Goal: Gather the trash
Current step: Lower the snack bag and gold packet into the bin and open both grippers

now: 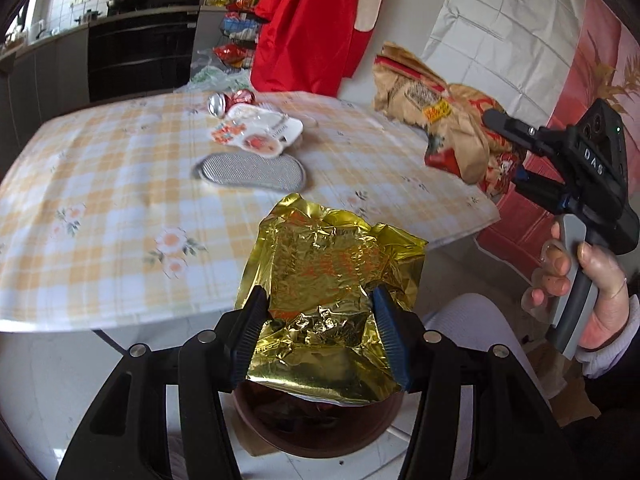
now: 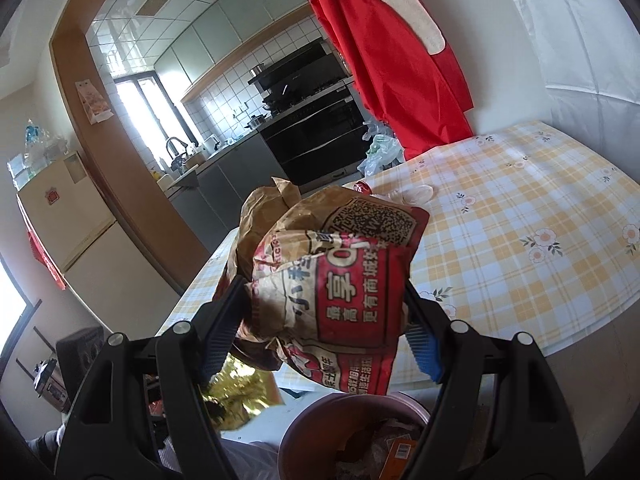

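My left gripper is shut on a crumpled gold foil wrapper and holds it just above a brown round bin on the floor. My right gripper is shut on a crumpled brown and red paper bag, held in the air past the table's edge; it also shows in the left wrist view, with the right gripper around it. The bin lies below the bag with trash inside. The gold wrapper shows at lower left in the right wrist view.
The table has a yellow checked cloth. On it lie a silver mesh pad, a white plastic tray with a printed label and a crushed can. A red cloth hangs behind the table.
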The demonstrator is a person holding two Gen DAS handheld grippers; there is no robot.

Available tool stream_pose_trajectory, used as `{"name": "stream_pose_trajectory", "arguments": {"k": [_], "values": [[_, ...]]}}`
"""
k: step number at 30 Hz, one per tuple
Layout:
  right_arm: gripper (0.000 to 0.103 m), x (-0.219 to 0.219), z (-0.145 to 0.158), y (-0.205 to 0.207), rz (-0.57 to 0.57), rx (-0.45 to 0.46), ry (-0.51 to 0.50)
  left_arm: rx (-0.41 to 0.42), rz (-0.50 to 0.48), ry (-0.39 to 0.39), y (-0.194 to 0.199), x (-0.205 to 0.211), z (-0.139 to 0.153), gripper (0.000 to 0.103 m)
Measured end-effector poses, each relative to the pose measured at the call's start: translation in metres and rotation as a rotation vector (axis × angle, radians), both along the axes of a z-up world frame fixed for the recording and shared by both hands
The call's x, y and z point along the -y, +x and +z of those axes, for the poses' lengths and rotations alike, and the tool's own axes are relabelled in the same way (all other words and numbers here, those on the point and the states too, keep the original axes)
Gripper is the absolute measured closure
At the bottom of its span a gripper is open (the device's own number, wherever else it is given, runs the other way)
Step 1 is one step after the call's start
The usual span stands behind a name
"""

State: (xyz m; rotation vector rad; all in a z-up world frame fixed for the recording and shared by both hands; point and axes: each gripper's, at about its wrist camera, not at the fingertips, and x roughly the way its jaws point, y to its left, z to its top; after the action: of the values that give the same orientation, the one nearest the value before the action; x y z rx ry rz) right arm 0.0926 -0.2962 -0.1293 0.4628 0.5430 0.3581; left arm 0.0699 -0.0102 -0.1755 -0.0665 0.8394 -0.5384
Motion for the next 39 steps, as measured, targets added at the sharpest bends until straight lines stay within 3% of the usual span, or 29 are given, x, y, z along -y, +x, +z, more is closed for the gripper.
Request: {"name": "stream_pose_trajectory", "arguments": {"k": [17, 20, 24, 27, 30, 39], "values": [[0.030, 0.019, -0.013, -0.016, -0.012, -0.015, 0.037, -0.137, -0.028, 0.058, -0.009, 0.039, -0.042, 0.048], [0.030, 0.019, -0.014, -0.016, -0.013, -0.024, 0.039, -0.148, -0.043, 0.054, -0.009, 0.043, -0.045, 0.045], [0.029, 0.018, -0.017, -0.016, -0.013, -0.037, 0.037, -0.123, -0.037, 0.069, -0.009, 0.046, -0.038, 0.026], [0.029, 0.015, -0.019, -0.016, -0.006, -0.046, 0.022, -0.064, 0.015, 0.093, -0.011, 0.043, -0.026, 0.007], [0.028, 0.011, -0.019, -0.016, -0.002, -0.049, 0.007, 0.000, 0.084, 0.072, -0.015, 0.031, -0.012, 0.006], [0.029, -0.017, -0.032, -0.026, 0.070, -0.077, -0.034, 0.081, 0.369, -0.023, -0.022, -0.036, 0.002, 0.006]]}}
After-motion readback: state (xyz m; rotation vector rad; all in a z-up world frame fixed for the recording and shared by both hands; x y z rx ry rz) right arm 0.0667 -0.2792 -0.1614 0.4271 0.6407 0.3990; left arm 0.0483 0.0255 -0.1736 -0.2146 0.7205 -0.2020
